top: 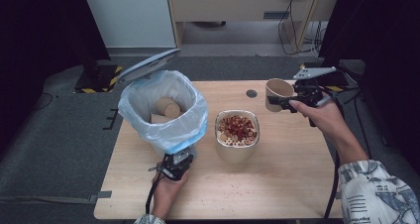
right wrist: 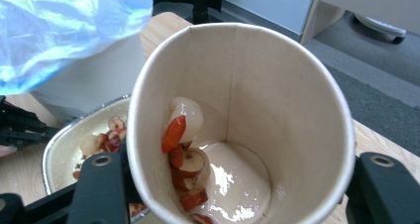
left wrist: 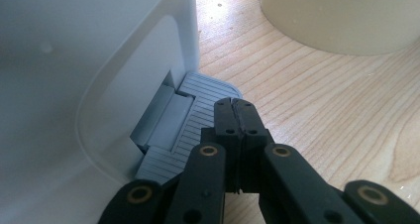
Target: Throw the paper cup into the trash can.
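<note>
Right gripper (top: 281,101) is clamping a paper cup (top: 278,94) by its wall, holding it above the table's (top: 287,174) far right part. Inside the cup (right wrist: 242,125), red fruit slices (right wrist: 184,169) are sticking in pale residue.

Left gripper (left wrist: 235,116), jaws pressed together with nothing between, is pushing down on the bin's pedal (left wrist: 198,110). The bin (top: 163,110) is standing lid-up, blue-lined, just left of the bowl (top: 237,135).
</note>
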Demonstrator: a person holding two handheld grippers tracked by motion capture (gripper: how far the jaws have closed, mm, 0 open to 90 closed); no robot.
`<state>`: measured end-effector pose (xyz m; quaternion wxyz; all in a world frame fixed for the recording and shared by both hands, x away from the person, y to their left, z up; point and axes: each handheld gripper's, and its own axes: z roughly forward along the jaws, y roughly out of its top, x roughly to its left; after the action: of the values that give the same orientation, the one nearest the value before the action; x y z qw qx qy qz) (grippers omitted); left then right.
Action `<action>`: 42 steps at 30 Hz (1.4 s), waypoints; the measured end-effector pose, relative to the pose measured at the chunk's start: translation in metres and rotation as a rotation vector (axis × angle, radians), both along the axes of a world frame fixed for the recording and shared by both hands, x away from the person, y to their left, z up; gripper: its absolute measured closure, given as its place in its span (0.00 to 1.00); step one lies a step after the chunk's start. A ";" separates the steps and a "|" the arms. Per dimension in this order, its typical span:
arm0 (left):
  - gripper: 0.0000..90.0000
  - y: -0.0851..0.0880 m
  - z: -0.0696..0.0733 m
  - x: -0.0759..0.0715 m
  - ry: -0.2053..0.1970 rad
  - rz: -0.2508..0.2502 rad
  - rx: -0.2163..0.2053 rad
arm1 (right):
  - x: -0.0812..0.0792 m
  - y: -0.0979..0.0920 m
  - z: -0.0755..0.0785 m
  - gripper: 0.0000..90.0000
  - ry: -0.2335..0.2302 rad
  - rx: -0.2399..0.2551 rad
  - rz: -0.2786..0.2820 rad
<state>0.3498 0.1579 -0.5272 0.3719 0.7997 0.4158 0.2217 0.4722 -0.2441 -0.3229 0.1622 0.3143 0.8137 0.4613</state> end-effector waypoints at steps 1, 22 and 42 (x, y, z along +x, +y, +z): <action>0.99 0.000 0.000 0.000 0.000 0.000 0.000 | 0.000 0.002 0.002 0.41 -0.002 0.001 0.003; 0.99 0.001 0.000 0.001 -0.005 -0.017 0.005 | -0.005 0.037 0.025 0.41 -0.038 -0.010 0.047; 0.99 0.001 0.000 0.001 -0.002 -0.017 0.007 | -0.006 0.087 0.049 0.41 -0.053 -0.017 0.097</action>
<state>0.3509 0.1584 -0.5269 0.3715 0.8043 0.4077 0.2210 0.4667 -0.1567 -0.2741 0.1638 0.2609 0.8272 0.4700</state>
